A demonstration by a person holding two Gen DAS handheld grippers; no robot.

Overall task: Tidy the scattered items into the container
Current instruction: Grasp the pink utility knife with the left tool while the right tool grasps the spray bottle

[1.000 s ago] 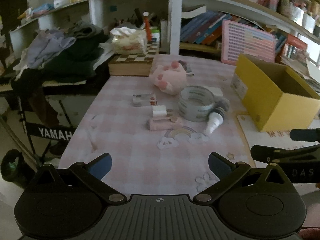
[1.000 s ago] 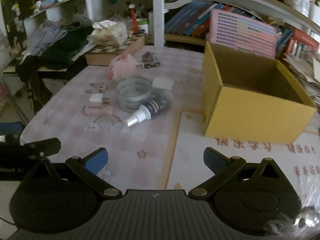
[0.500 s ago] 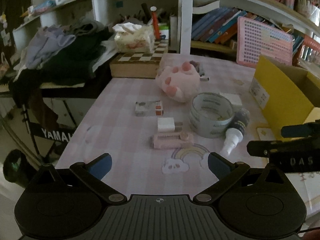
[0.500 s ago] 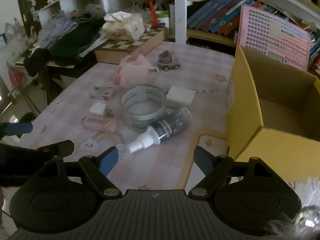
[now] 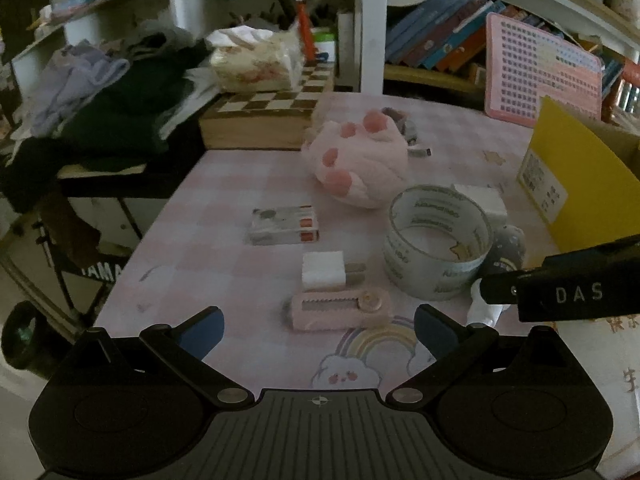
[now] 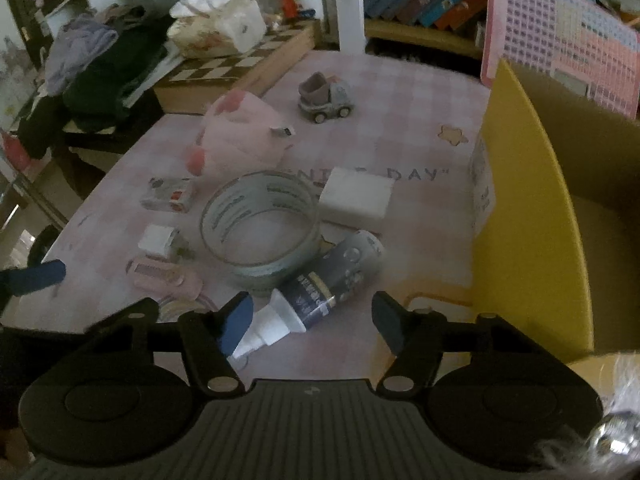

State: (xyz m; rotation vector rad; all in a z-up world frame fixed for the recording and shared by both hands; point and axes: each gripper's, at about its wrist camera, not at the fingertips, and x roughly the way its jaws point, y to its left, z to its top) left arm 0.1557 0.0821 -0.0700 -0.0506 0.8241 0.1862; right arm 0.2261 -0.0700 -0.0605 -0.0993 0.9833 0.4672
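The right gripper (image 6: 310, 322) is hovering wide open and empty over the spray bottle (image 6: 320, 288), lying low-centre in frame, nozzle lower left, body slanting toward the yellow box (image 6: 528, 240). The left gripper (image 5: 318, 330), open too, is aiming at the pink cutter (image 5: 338, 310).

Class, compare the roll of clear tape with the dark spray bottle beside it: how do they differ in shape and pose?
The tape roll is a hollow, translucent ring resting flat, opening upward; the spray bottle is solid, dark-labelled with a white nozzle, lying on its side. Both rest on the pink tablecloth, outside the yellow box.
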